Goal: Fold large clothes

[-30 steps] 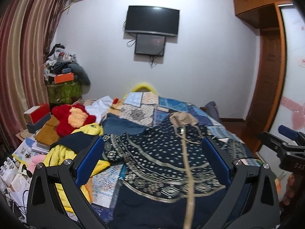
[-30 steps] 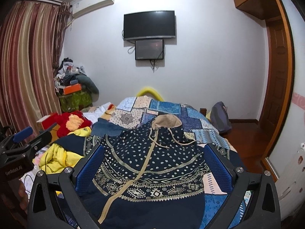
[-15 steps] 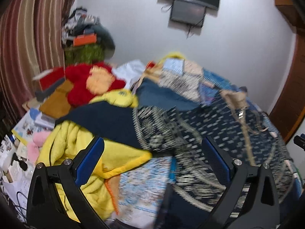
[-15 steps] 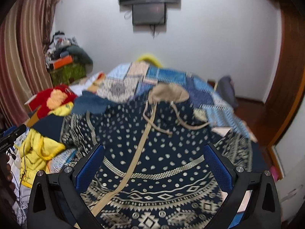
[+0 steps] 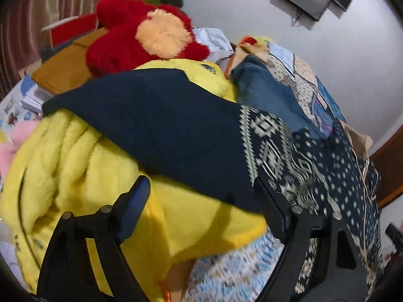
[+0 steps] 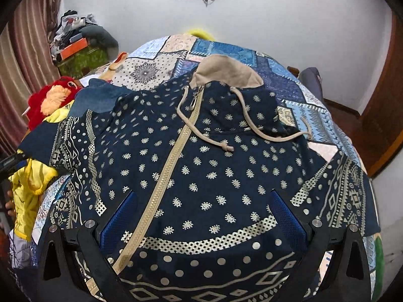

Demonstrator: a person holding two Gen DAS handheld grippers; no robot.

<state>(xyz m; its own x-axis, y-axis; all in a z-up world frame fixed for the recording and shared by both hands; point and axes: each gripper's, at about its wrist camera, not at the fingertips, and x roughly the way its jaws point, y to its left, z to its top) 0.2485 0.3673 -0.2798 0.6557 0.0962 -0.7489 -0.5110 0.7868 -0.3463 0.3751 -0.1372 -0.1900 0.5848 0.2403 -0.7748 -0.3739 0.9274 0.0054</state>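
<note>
Evidently left gripper (image 5: 204, 206) was closing around the hoodie sleeve (image 5: 163, 125) at twelve o'clock, nothing pinched; right gripper (image 6: 201, 216) gaped empty; advised clamping navy cloth only, clear of the yellow fleece (image 5: 75, 176)

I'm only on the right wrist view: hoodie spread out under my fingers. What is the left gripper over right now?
Observer: The left gripper is at the hoodie's plain navy sleeve, which lies across a yellow fleece garment.
Operator: Has it grabbed the sleeve?
Observer: Not visibly. Its fingers are closing, with the sleeve's edge between them.
Operator: Anything else crowding that side?
Observer: A red plush toy sits just beyond the yellow fleece.
</note>
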